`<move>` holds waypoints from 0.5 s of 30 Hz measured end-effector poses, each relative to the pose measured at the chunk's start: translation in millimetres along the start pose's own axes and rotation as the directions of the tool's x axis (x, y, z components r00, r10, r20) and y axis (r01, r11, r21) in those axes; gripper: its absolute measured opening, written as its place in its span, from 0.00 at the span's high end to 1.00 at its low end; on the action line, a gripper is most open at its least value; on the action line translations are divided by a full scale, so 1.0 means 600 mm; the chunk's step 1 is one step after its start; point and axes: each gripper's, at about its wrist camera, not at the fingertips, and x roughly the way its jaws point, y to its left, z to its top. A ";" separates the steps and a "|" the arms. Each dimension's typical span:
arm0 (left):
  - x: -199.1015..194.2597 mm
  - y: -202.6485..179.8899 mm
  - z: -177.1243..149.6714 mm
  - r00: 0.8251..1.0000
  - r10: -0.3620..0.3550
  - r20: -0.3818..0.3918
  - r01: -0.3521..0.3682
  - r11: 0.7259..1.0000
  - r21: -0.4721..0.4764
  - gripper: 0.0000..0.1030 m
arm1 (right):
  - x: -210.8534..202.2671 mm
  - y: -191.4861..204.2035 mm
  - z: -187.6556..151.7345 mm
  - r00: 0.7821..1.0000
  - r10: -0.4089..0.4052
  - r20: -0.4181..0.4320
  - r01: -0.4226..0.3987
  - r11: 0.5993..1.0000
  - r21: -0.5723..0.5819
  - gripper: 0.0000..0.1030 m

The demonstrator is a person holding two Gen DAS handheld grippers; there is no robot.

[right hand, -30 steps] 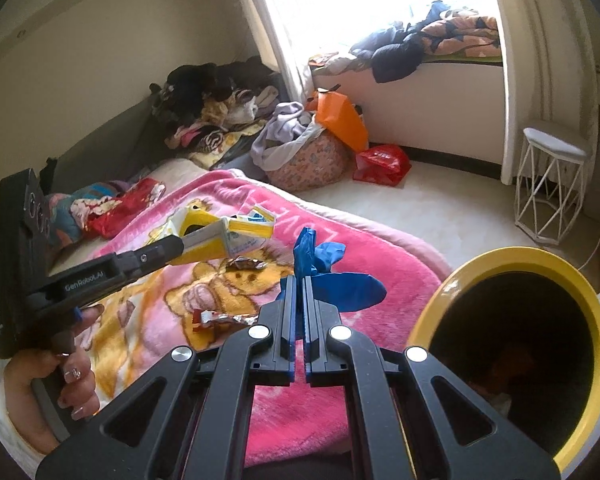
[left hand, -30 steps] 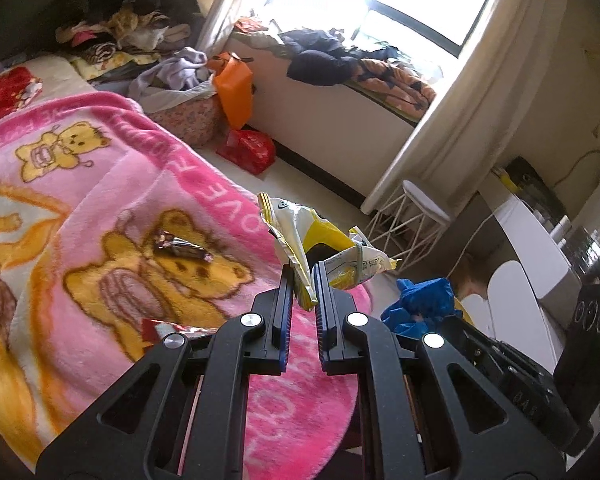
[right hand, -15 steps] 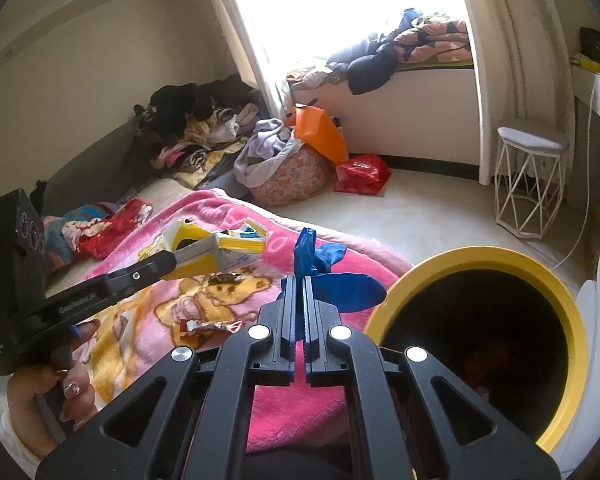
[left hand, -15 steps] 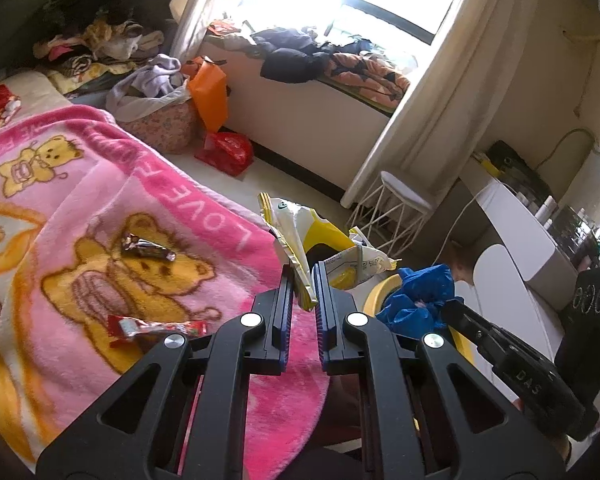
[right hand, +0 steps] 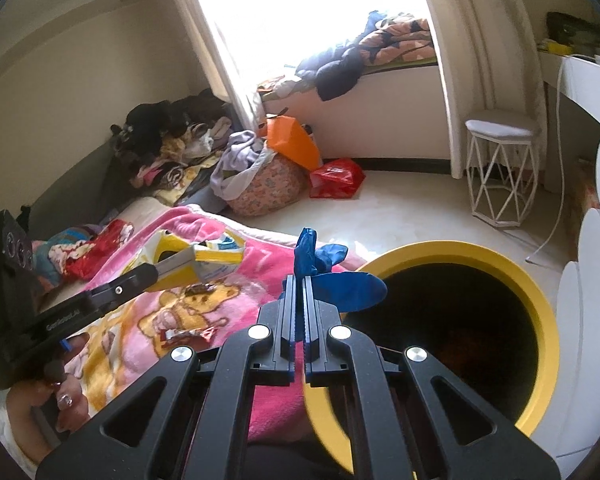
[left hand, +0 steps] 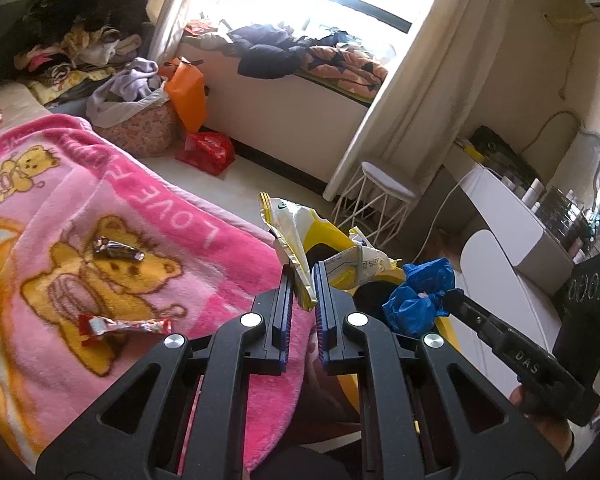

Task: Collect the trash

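My left gripper (left hand: 303, 270) is shut on a crumpled yellow and white snack bag (left hand: 300, 236), held over the edge of the pink bear blanket (left hand: 100, 208). My right gripper (right hand: 300, 280) is shut on a blue glove (right hand: 332, 276) just left of the yellow-rimmed bin (right hand: 540, 304), whose dark inside is open below it. In the left wrist view the blue glove (left hand: 420, 292) hangs over the bin's yellow rim (left hand: 446, 326). A brown candy wrapper (left hand: 116, 249) and a red and white wrapper (left hand: 128, 326) lie on the blanket.
A white wire stool (right hand: 500, 168) stands by the curtain. A laundry basket (right hand: 260, 188), an orange bag (right hand: 296, 140) and a red bag (right hand: 336, 178) sit on the floor past the bed. White furniture (left hand: 512, 220) is at the right. A hand (right hand: 52, 396) grips the left tool.
Both grippers have swung right with their loads, away from the blanket and towards the bin. The bin's opening now fills more of the right wrist view.
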 end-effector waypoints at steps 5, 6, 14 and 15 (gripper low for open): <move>0.009 -0.018 -0.005 1.000 -0.013 -0.012 0.013 1.000 0.021 0.94 | -0.009 -0.028 -0.002 0.999 -0.038 0.013 0.038 0.999 0.028 0.97; 0.011 -0.020 -0.005 1.000 -0.015 -0.014 0.015 1.000 0.024 0.94 | -0.010 -0.034 -0.002 0.999 -0.043 0.014 0.042 0.999 0.034 0.97; 0.023 -0.049 -0.009 0.999 -0.029 -0.024 0.030 0.997 0.064 0.94 | -0.022 -0.081 -0.004 0.995 -0.095 0.027 0.093 0.992 0.082 0.97; 0.024 -0.052 -0.010 0.999 -0.032 -0.025 0.033 0.997 0.070 0.94 | -0.024 -0.085 -0.005 0.995 -0.099 0.029 0.096 0.991 0.088 0.97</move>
